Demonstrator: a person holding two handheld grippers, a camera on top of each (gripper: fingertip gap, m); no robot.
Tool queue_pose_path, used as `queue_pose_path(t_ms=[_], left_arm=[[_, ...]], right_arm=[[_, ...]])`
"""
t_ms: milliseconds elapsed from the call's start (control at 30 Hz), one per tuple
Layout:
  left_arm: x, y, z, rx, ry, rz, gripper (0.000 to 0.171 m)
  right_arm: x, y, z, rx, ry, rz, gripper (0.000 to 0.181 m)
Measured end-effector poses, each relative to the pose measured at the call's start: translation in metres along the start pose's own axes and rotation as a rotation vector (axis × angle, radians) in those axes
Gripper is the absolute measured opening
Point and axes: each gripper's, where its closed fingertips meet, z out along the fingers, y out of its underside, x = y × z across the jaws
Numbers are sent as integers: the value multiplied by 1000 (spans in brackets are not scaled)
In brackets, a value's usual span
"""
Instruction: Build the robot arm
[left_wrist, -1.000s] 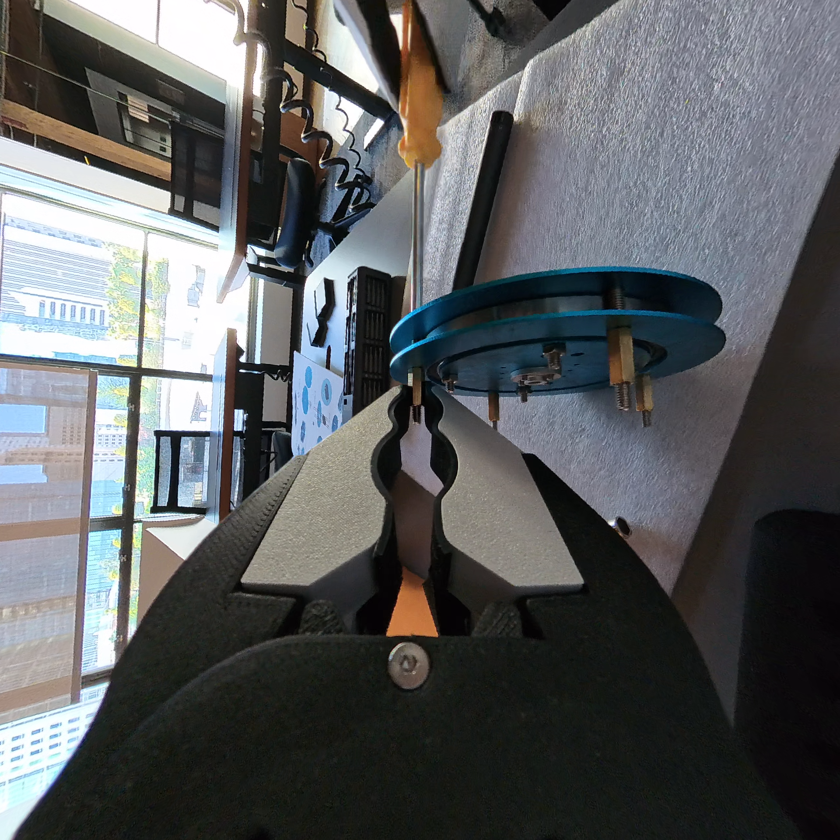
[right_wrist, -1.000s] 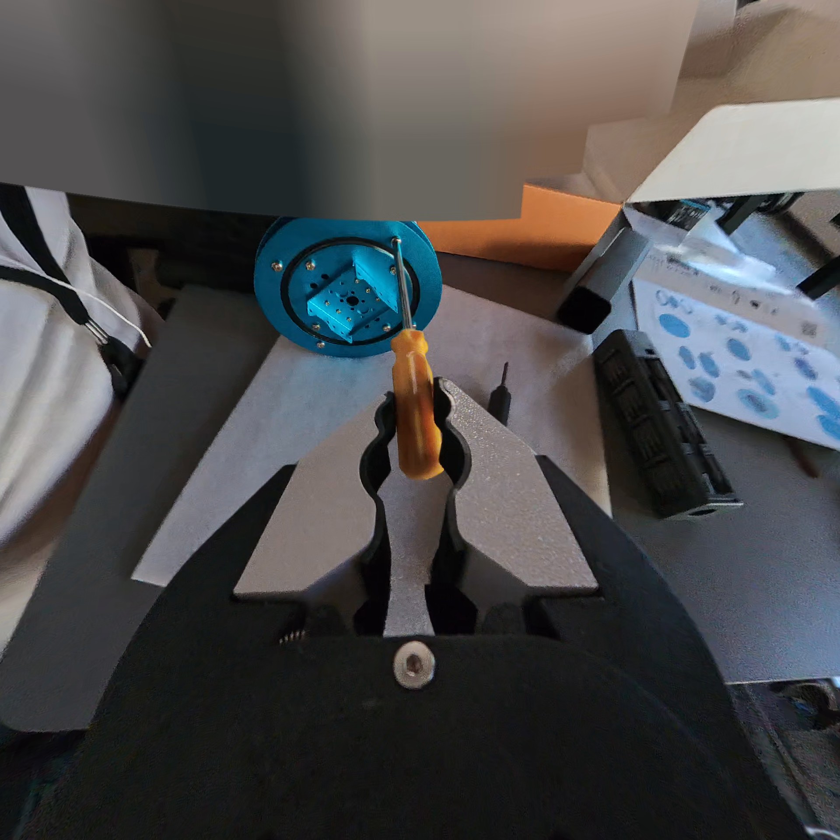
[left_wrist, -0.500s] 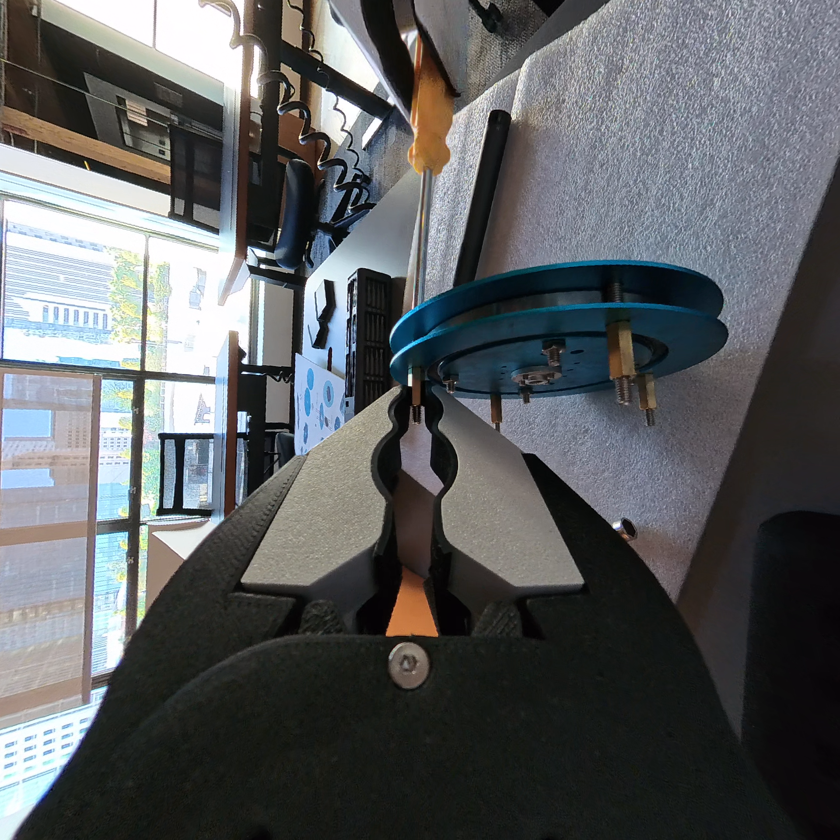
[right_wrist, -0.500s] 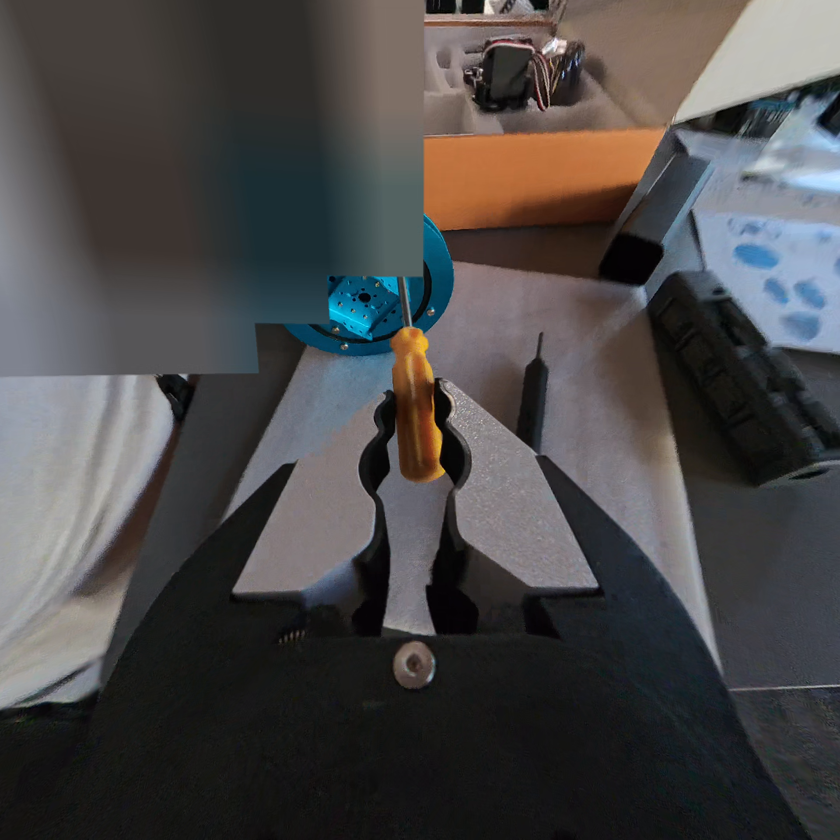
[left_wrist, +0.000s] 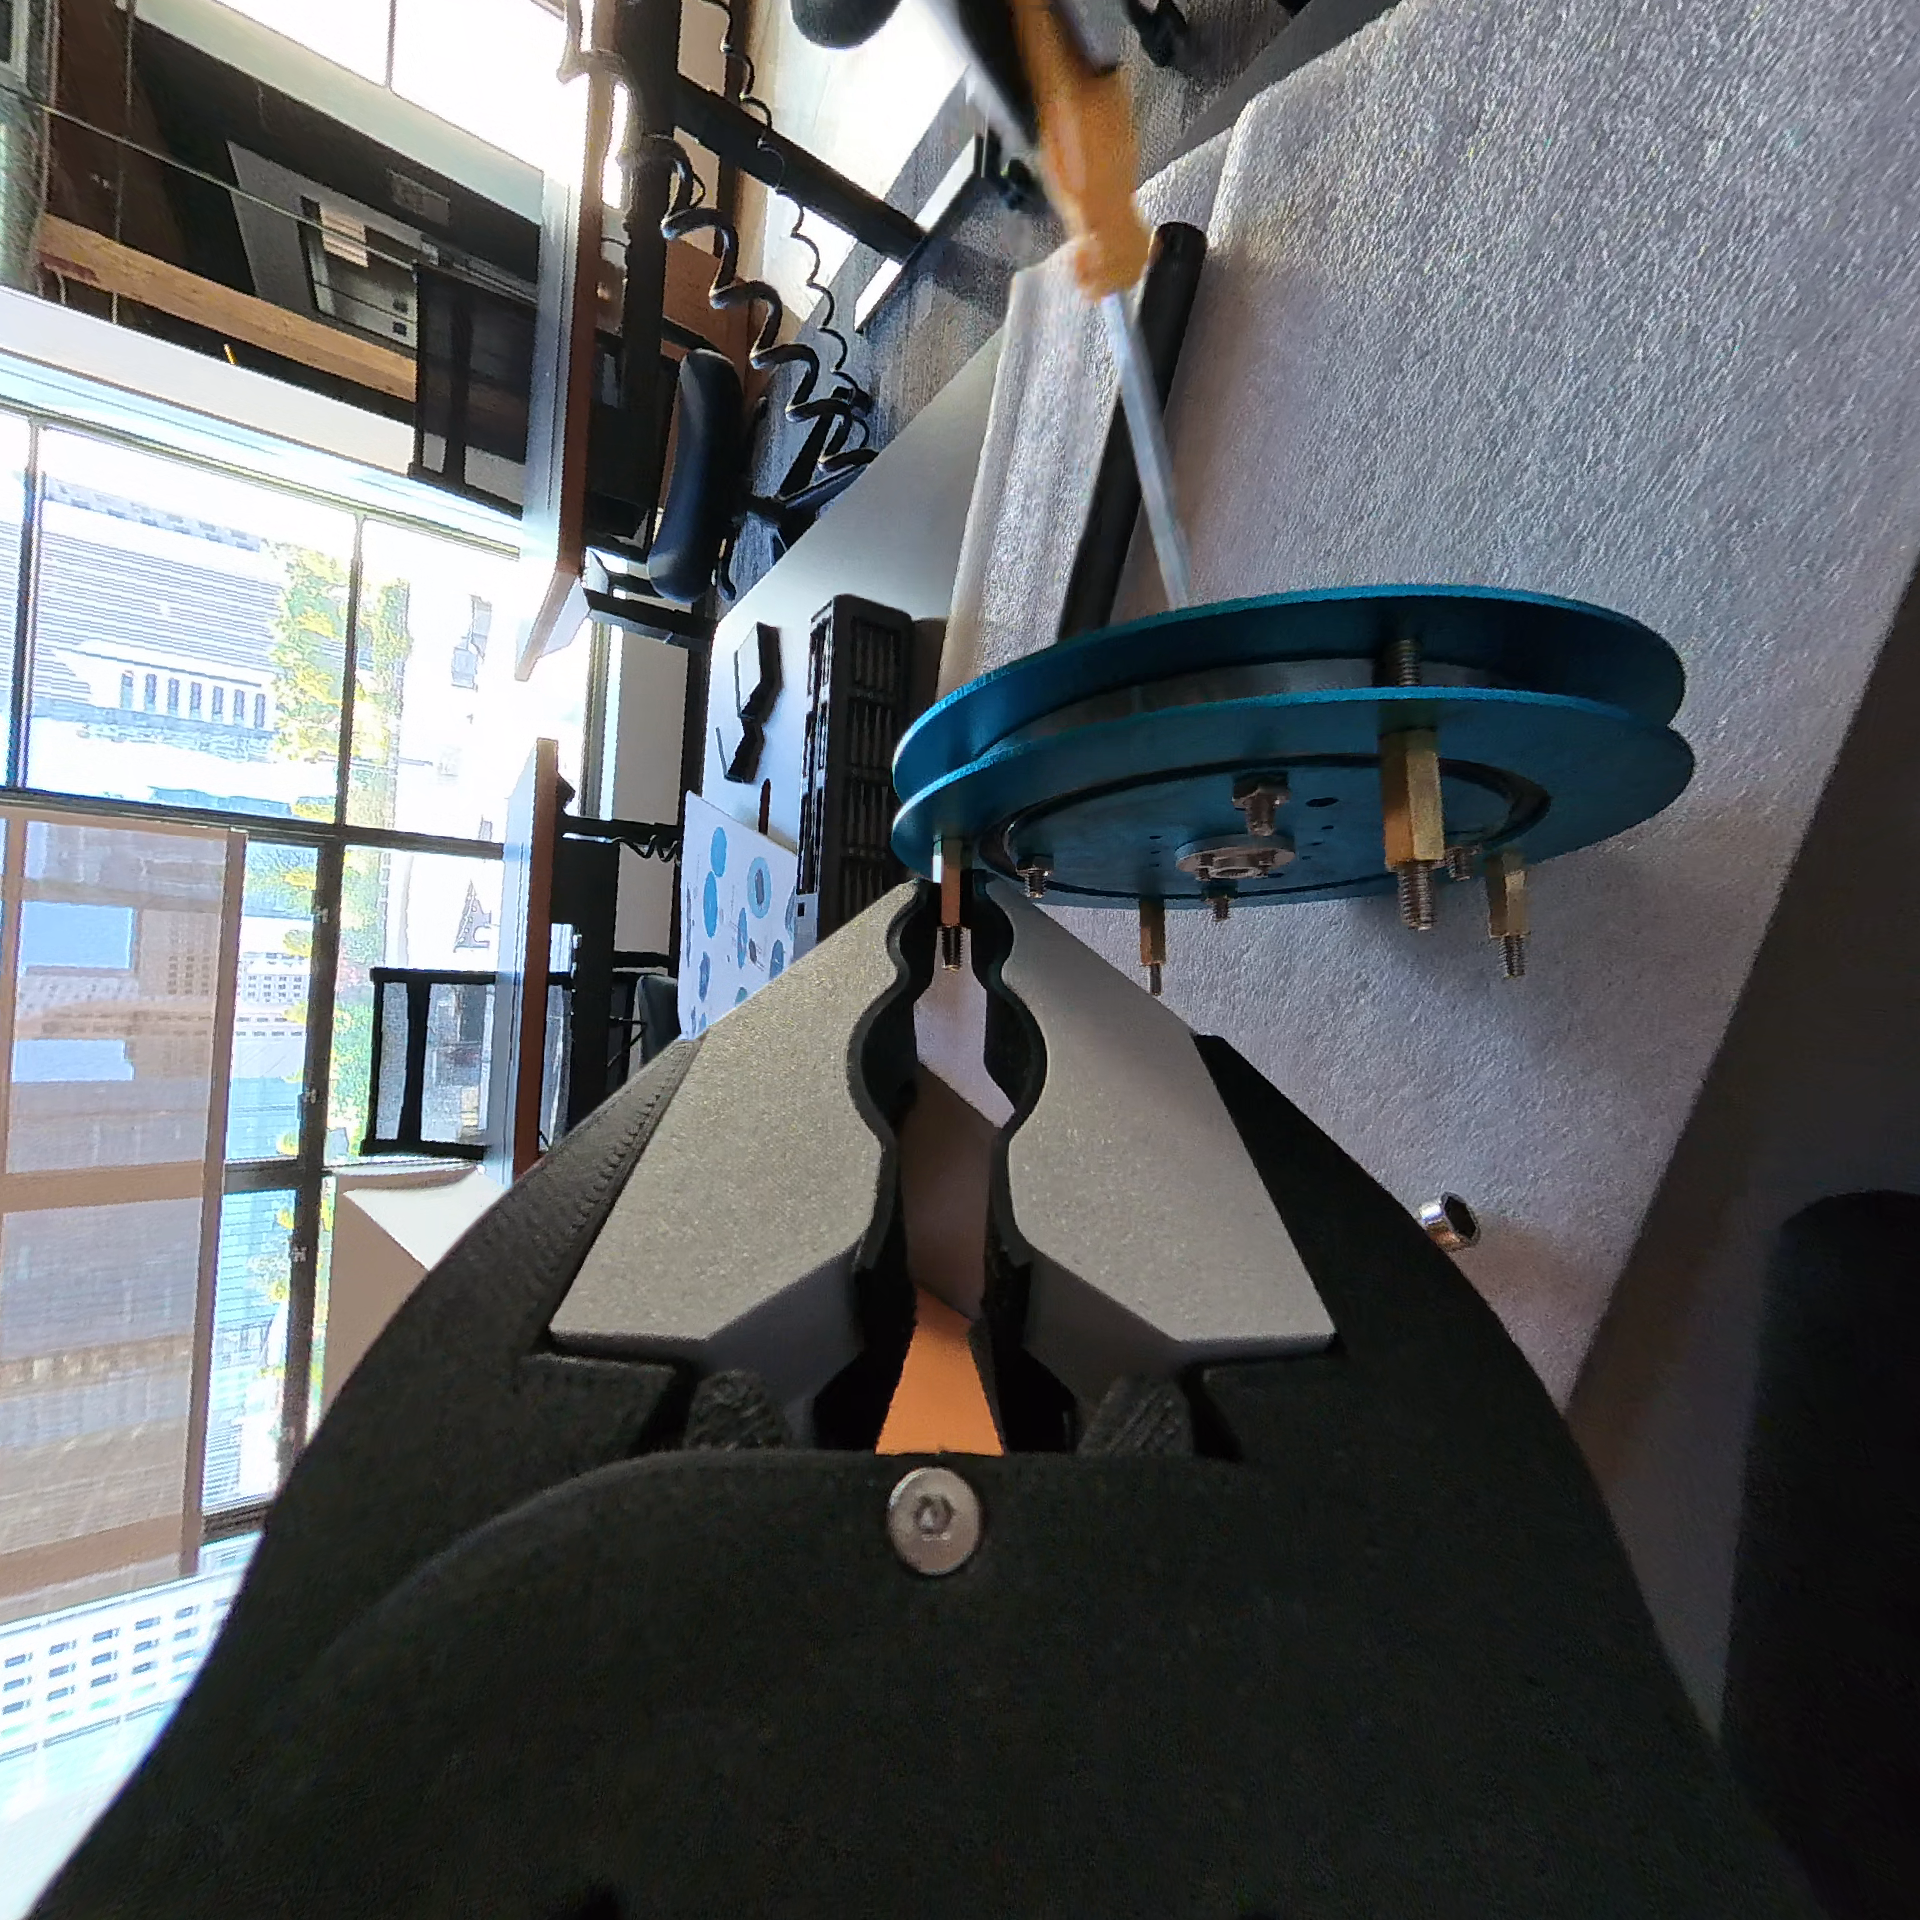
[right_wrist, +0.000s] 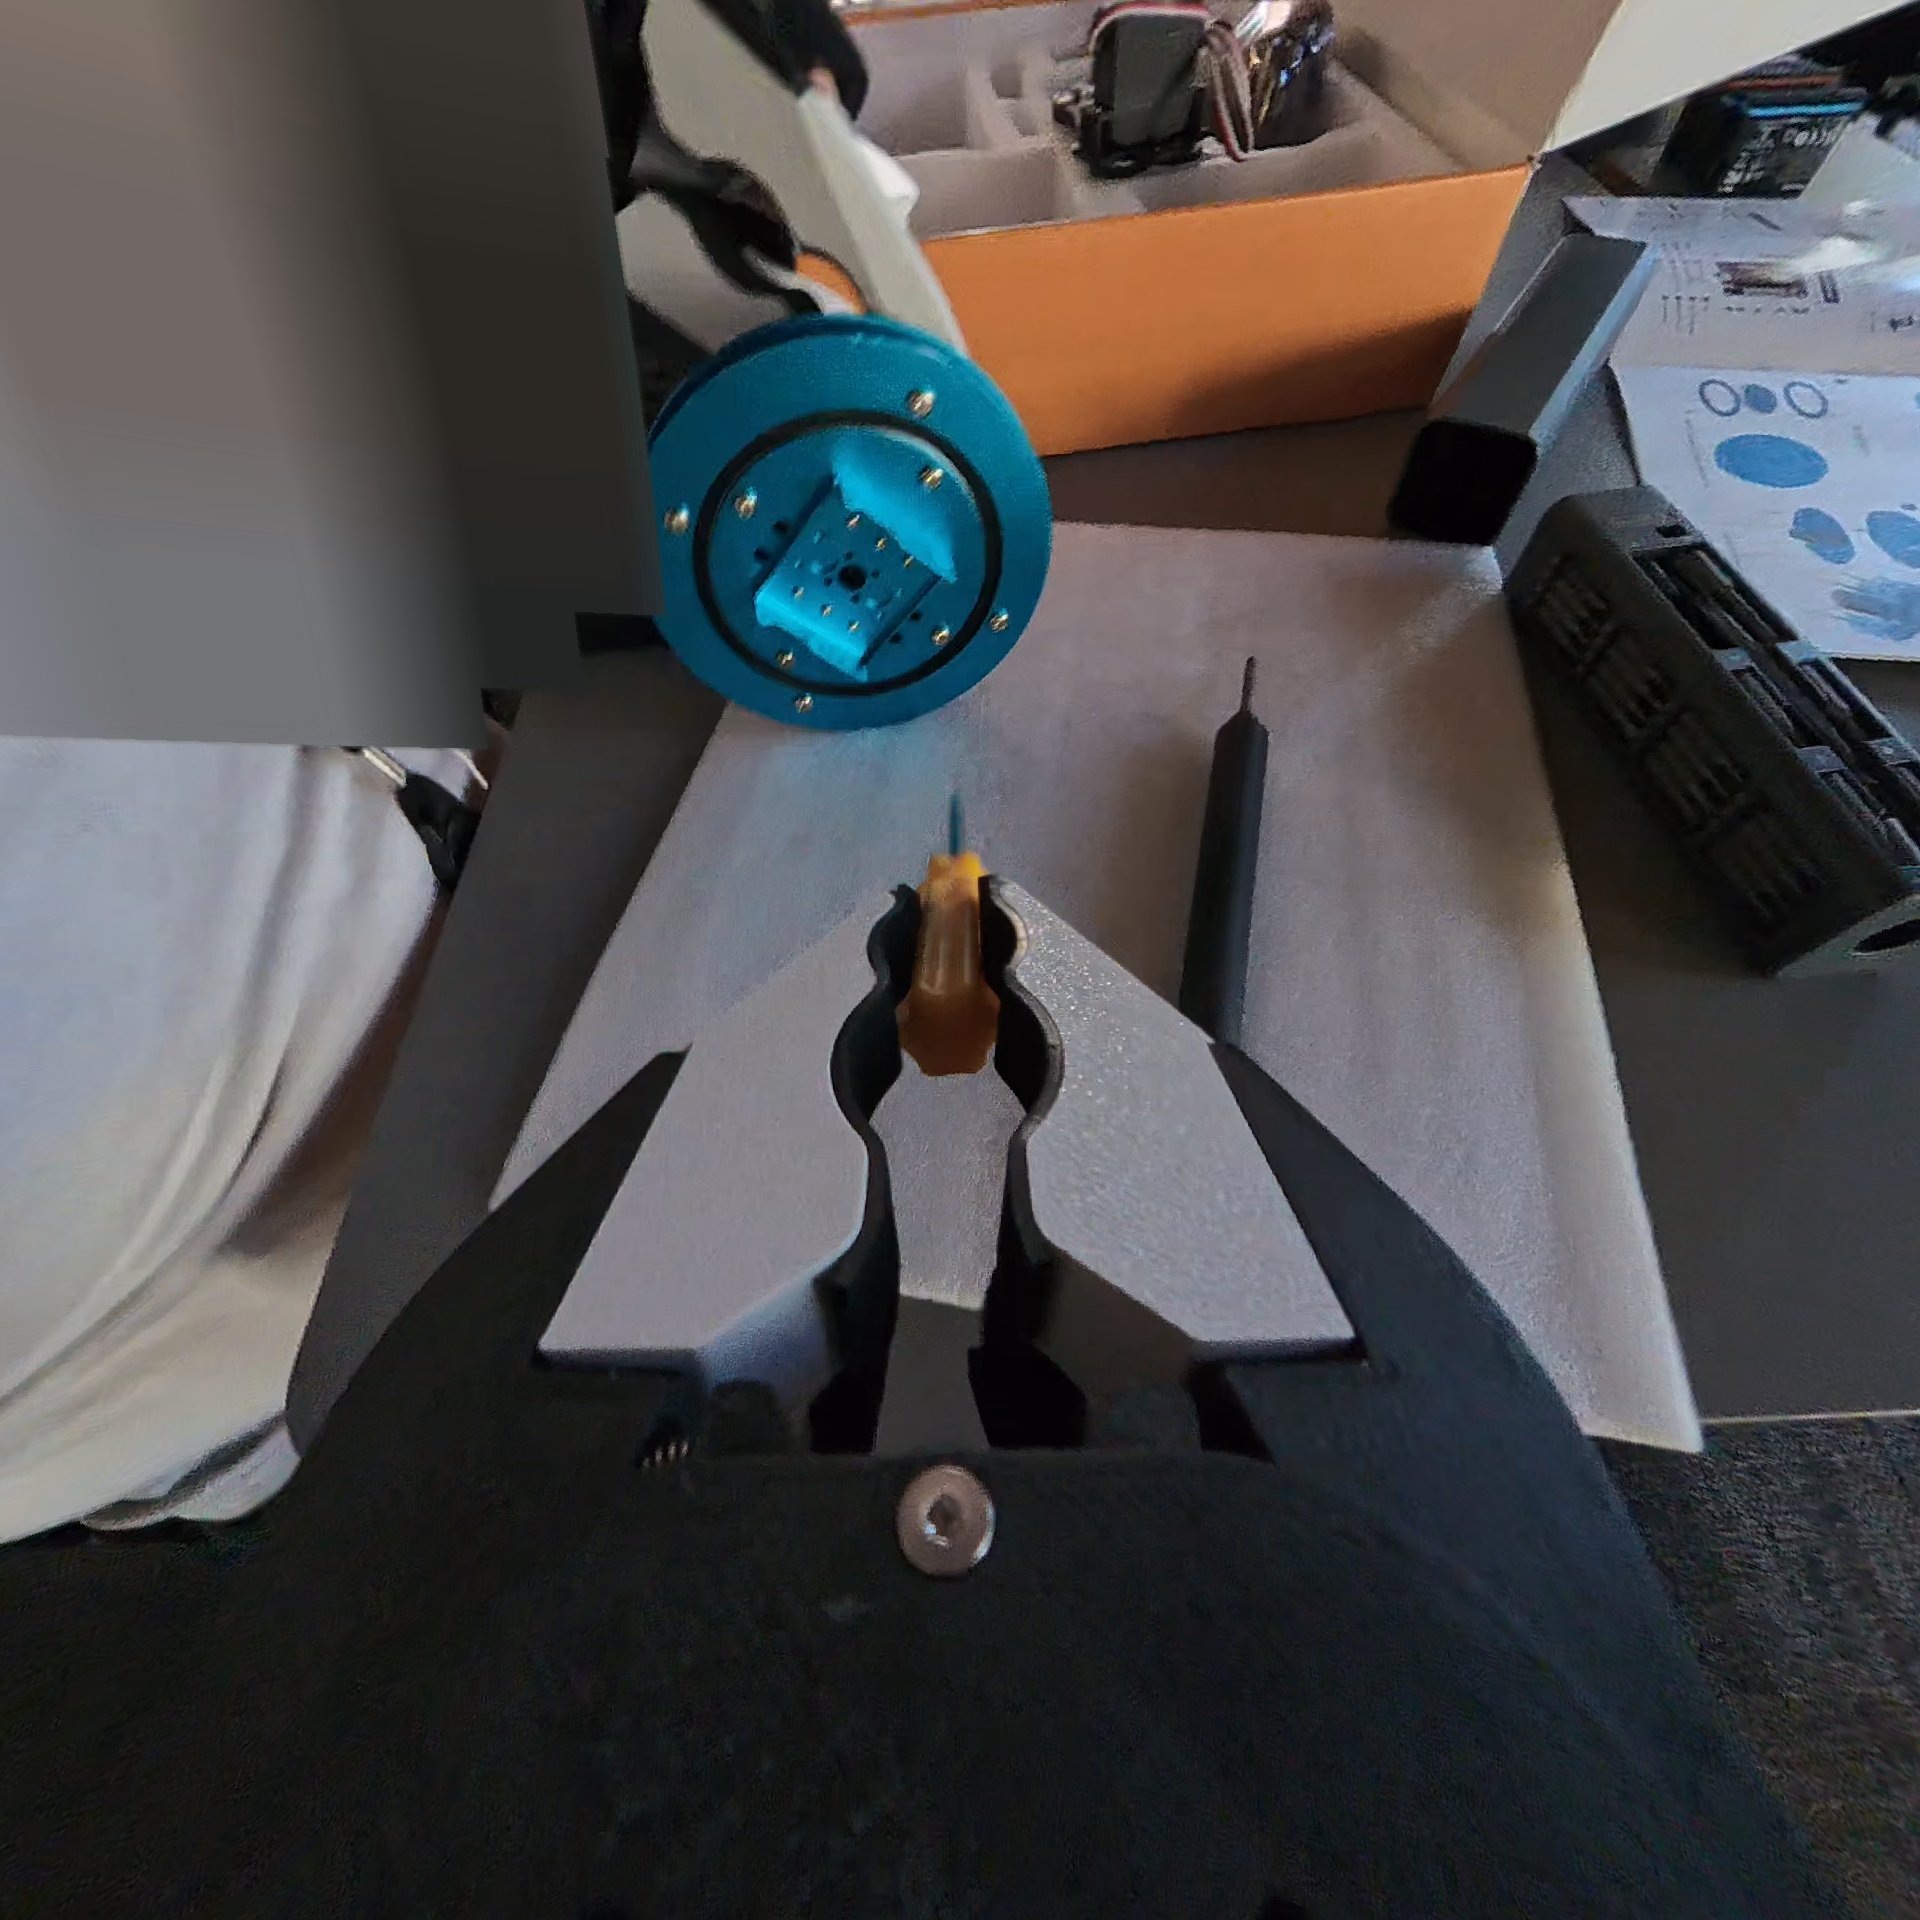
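A blue round two-plate assembly (left_wrist: 1288, 727) with brass standoffs is held on edge above the grey felt mat (left_wrist: 1558, 364). My left gripper (left_wrist: 951, 925) is shut on one brass standoff (left_wrist: 950, 902) at the plate's rim. In the right wrist view the blue assembly (right_wrist: 847, 525) faces me, with a blue square bracket at its centre. My right gripper (right_wrist: 951, 914) is shut on the orange handle of a screwdriver (right_wrist: 948, 987); its shaft points toward the mat, short of the assembly. The screwdriver (left_wrist: 1096, 208) shows blurred in the left wrist view.
A black driver tool (right_wrist: 1226, 862) lies on the mat (right_wrist: 1351, 935) to the right. A black bit case (right_wrist: 1714, 727), a printed sheet (right_wrist: 1787, 468), a grey box (right_wrist: 1527, 364) and an open orange box of parts (right_wrist: 1226, 281) stand behind. A loose screw (left_wrist: 1447, 1221) lies on the mat. One gripper's finger ends stand about 15 cm off the other's. The black bit case (right_wrist: 1714, 727) is about equally far from each gripper, around 25 cm. It turns up in the left wrist view (left_wrist: 847, 744) as well.
My right gripper drew the screwdriver back and down, off the blue assembly's face; its tip now points at the mat. The left gripper kept its hold on the standoff.
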Motion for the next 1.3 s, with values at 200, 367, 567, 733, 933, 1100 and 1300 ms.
queue_pose_path(t_ms=[200, 367, 567, 733, 933, 1100, 1300], left_arm=[[-4, 6, 11, -14, 23, -4, 4], [-5, 7, 17, -13, 43, -28, 4], [-7, 11, 24, -25, 82, -73, 4], [-6, 16, 25, -39, 138, -203, 4], [-11, 21, 10, -46, 198, -405, 21], [-24, 11, -38, 61, 148, -600, 20], [9, -18, -41, 145, 189, -615, 24]], right_arm=[[-7, 31, -2, -77, 71, -58, 10], [-11, 53, 5, -176, 43, -28, 24], [-23, -48, 52, 79, 73, -123, 39], [-36, -79, 94, 236, 122, 135, 39], [-35, -80, 101, 294, 135, 252, 23], [-27, -84, 101, 302, 146, 249, 18], [-19, -87, 103, 288, 127, 272, 18]])
